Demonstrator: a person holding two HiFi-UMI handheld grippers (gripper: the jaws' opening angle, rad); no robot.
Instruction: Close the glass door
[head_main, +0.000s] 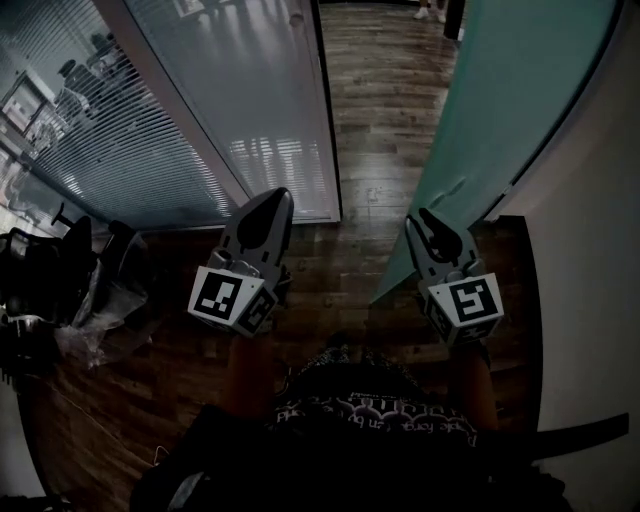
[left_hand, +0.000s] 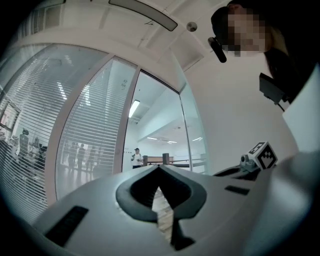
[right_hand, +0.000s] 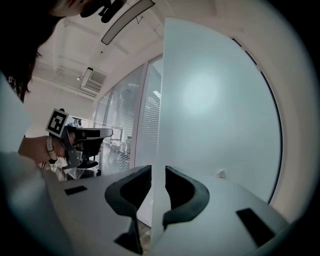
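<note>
The frosted glass door (head_main: 500, 110) stands open at the right of the head view, and its free edge ends at my right gripper (head_main: 428, 222). In the right gripper view the door (right_hand: 215, 100) fills the right side. Its edge runs down between the jaws of the right gripper (right_hand: 157, 172), which are shut on it. My left gripper (head_main: 275, 195) hangs to the left, apart from the door, pointing at the doorway. The left gripper (left_hand: 159, 170) is shut with its tips touching and nothing held. The right gripper's marker cube (left_hand: 262, 155) shows beside it.
A fixed glass panel with blinds (head_main: 240, 90) and its dark frame post (head_main: 325, 120) bound the doorway on the left. Black chairs and a plastic bag (head_main: 70, 290) stand at lower left. A white wall (head_main: 600, 250) lies right. A person (left_hand: 136, 156) stands far beyond the doorway.
</note>
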